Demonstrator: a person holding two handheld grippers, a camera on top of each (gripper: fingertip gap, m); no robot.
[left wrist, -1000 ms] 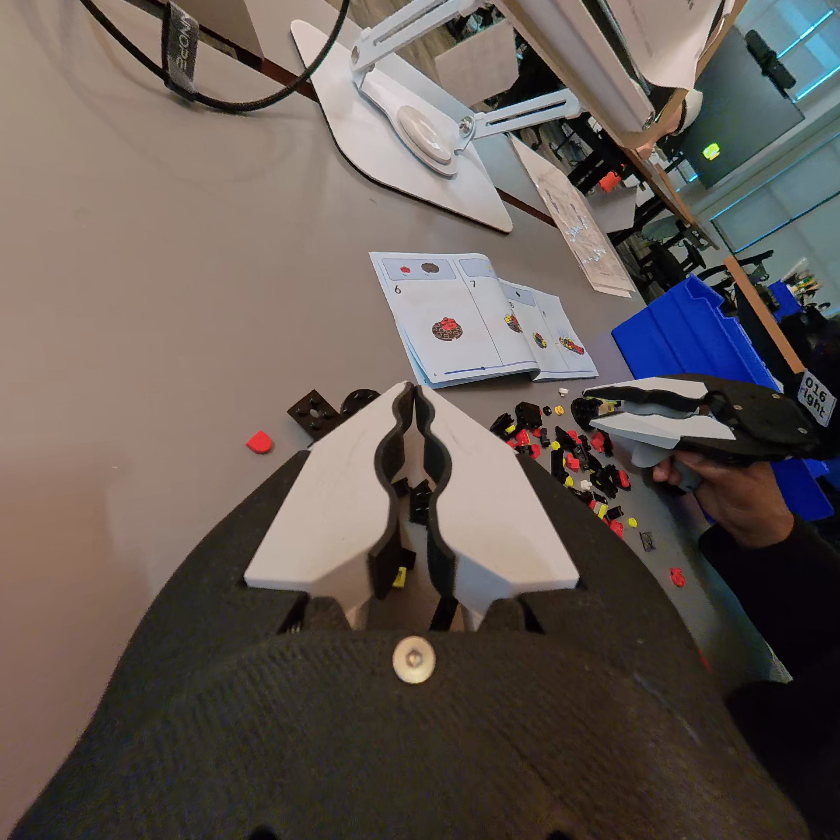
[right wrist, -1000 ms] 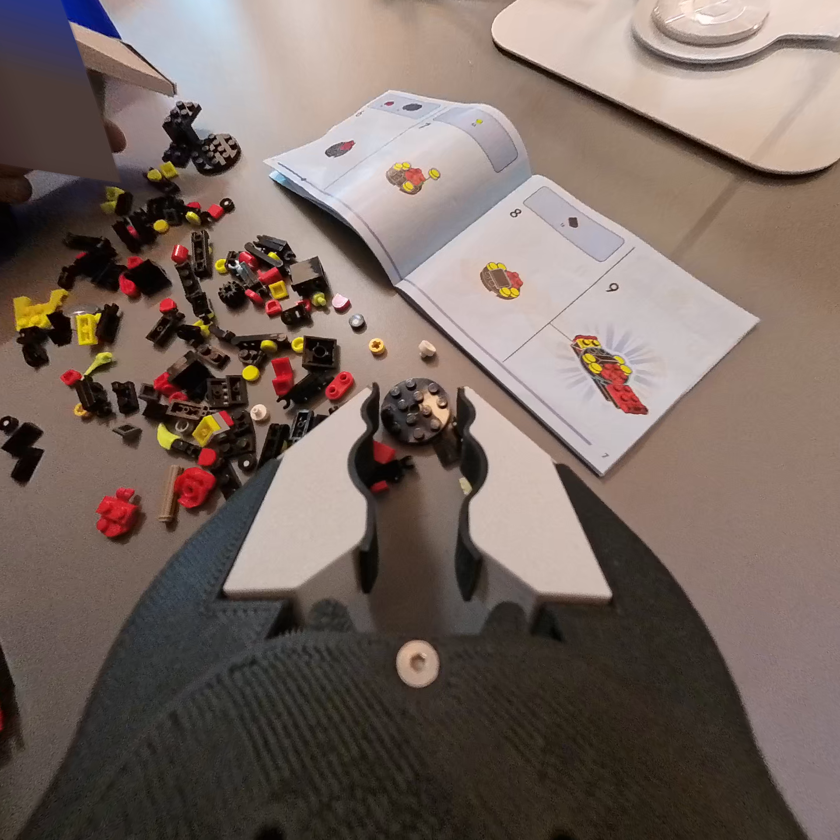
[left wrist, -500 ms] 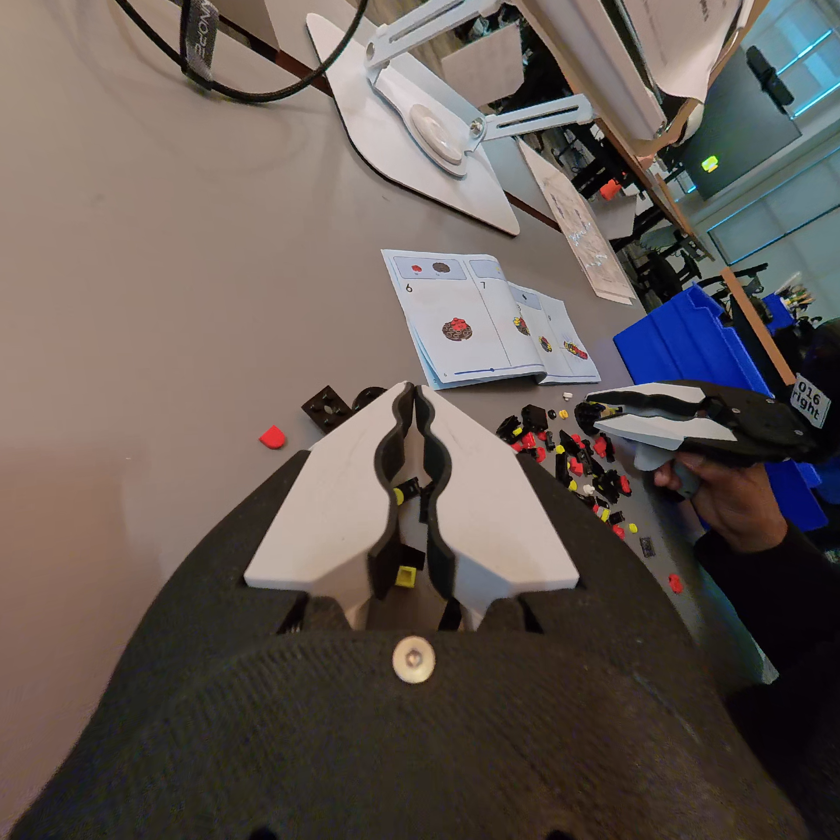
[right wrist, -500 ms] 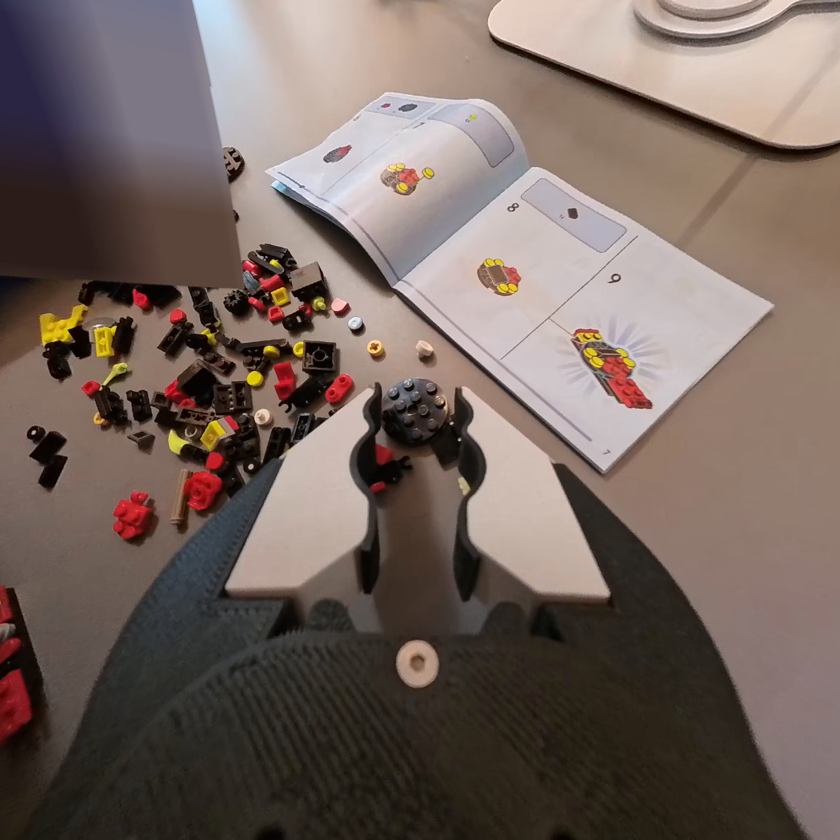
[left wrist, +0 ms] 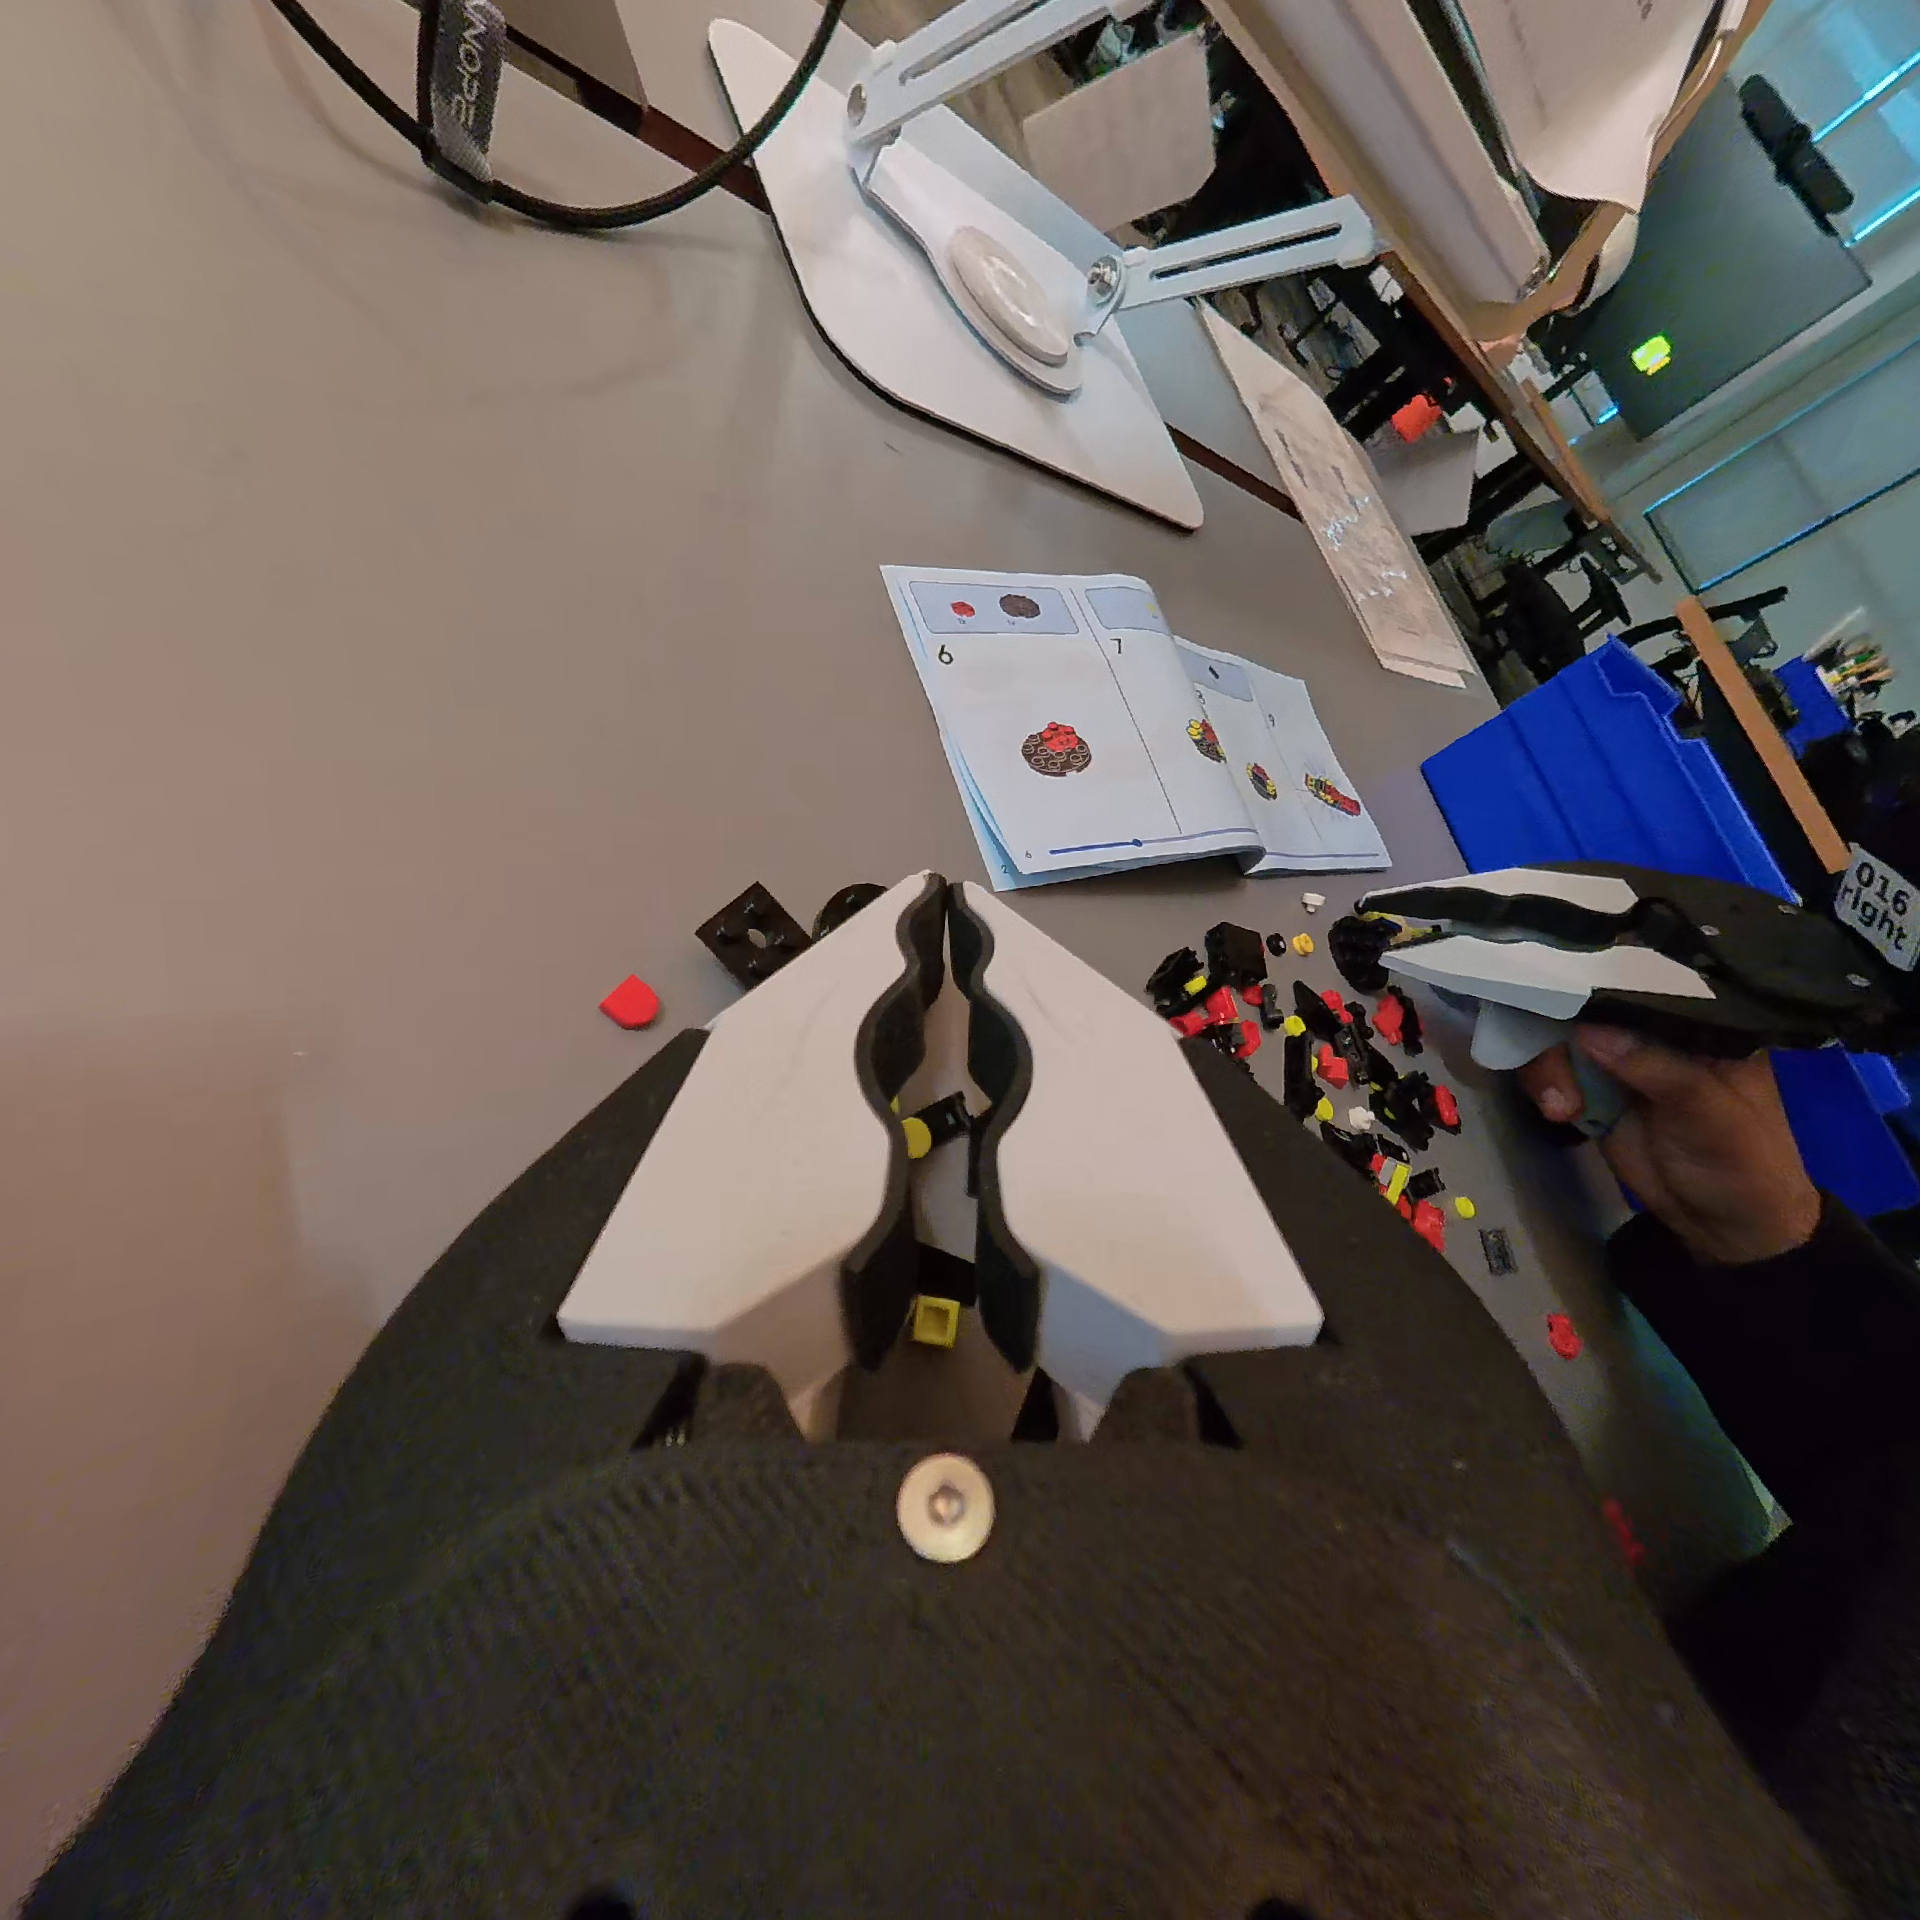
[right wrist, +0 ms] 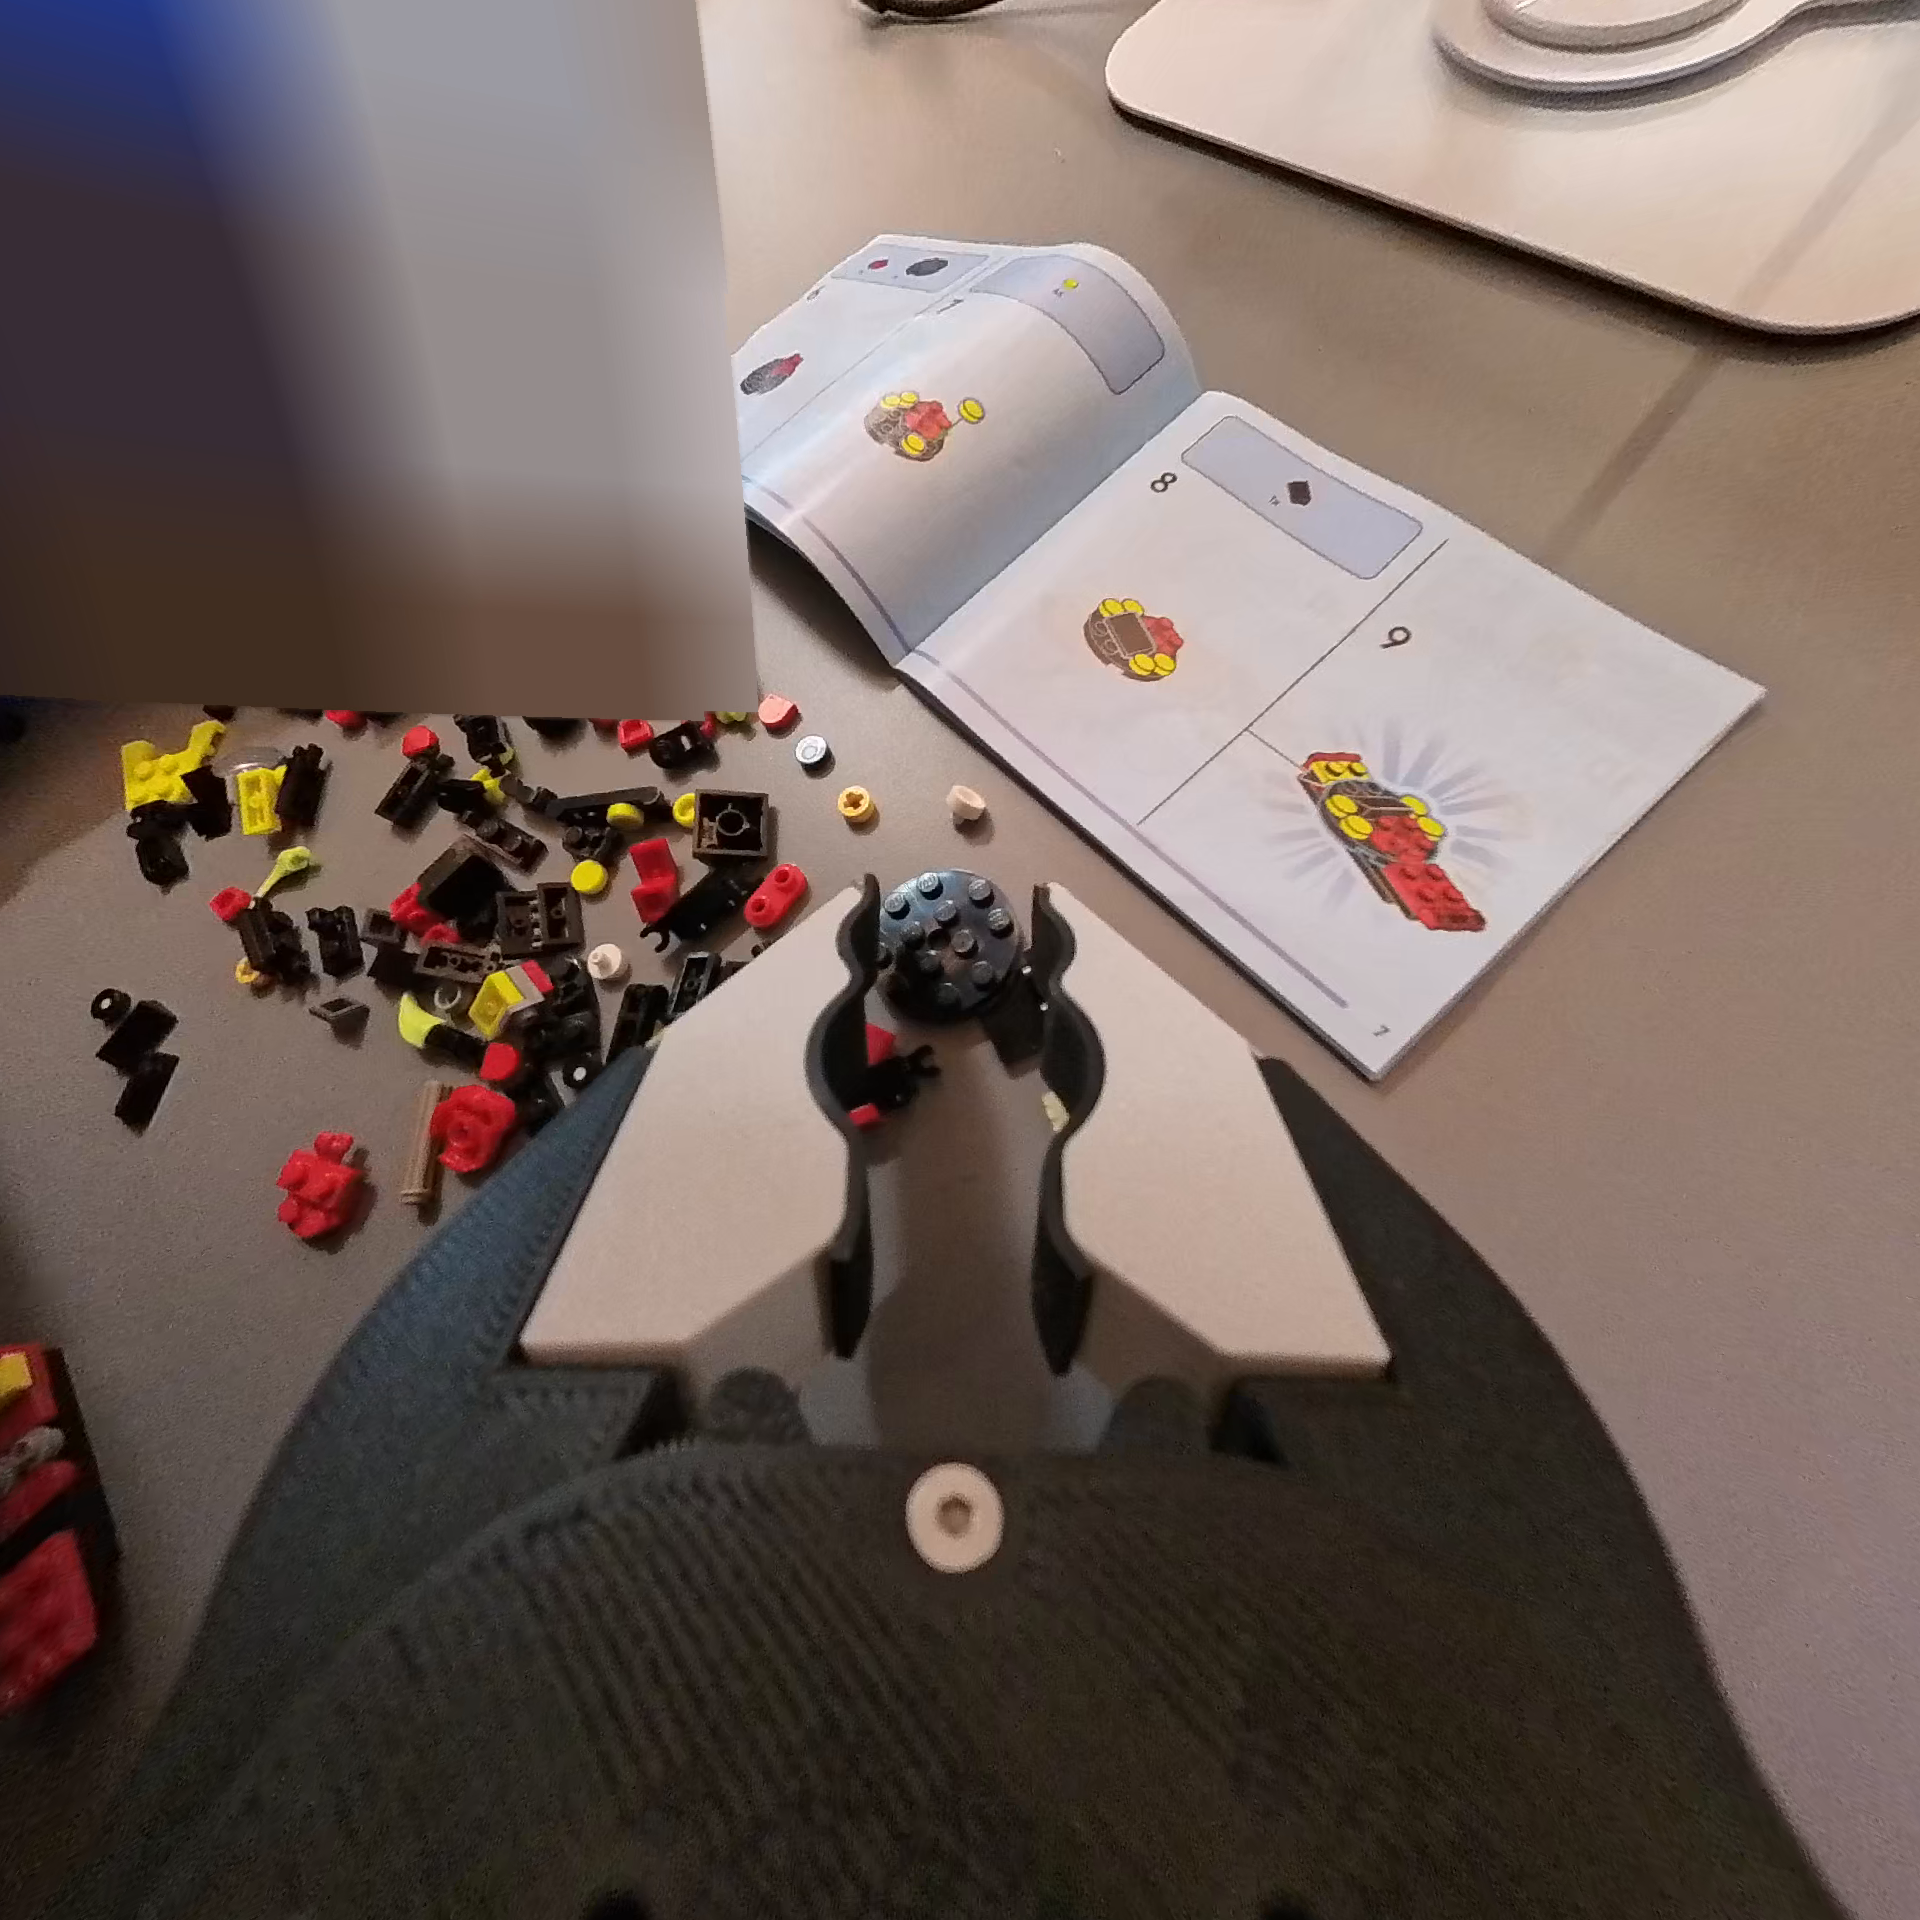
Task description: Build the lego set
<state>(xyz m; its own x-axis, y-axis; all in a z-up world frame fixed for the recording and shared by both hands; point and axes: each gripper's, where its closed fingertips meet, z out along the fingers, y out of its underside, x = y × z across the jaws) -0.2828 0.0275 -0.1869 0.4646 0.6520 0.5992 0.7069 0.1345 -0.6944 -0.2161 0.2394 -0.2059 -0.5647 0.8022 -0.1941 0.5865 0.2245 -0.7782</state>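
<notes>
right gripper point(right wrist: 951, 909) has the round black plate point(right wrist: 943, 951) sitting right between its jaws' tips, clamped or nearly; left gripper point(left wrist: 945, 902) is pinched together empty, loose bricks point(right wrist: 499, 883) off left on the desk point(right wrist: 1558, 1195)

Right gripper point(right wrist: 951, 914): round plate point(right wrist: 948, 954) between its tips. Loose bricks point(right wrist: 457, 914) spread to its left on table point(right wrist: 1558, 1195), open booklet point(right wrist: 1195, 623) ahead-right, flat stand base point(right wrist: 1507, 156) beyond that. Left gripper point(left wrist: 943, 904): square brick point(left wrist: 753, 932) just left of tips, small tile point(left wrist: 631, 1003) further left, cable point(left wrist: 582, 208) far ahead.
</notes>
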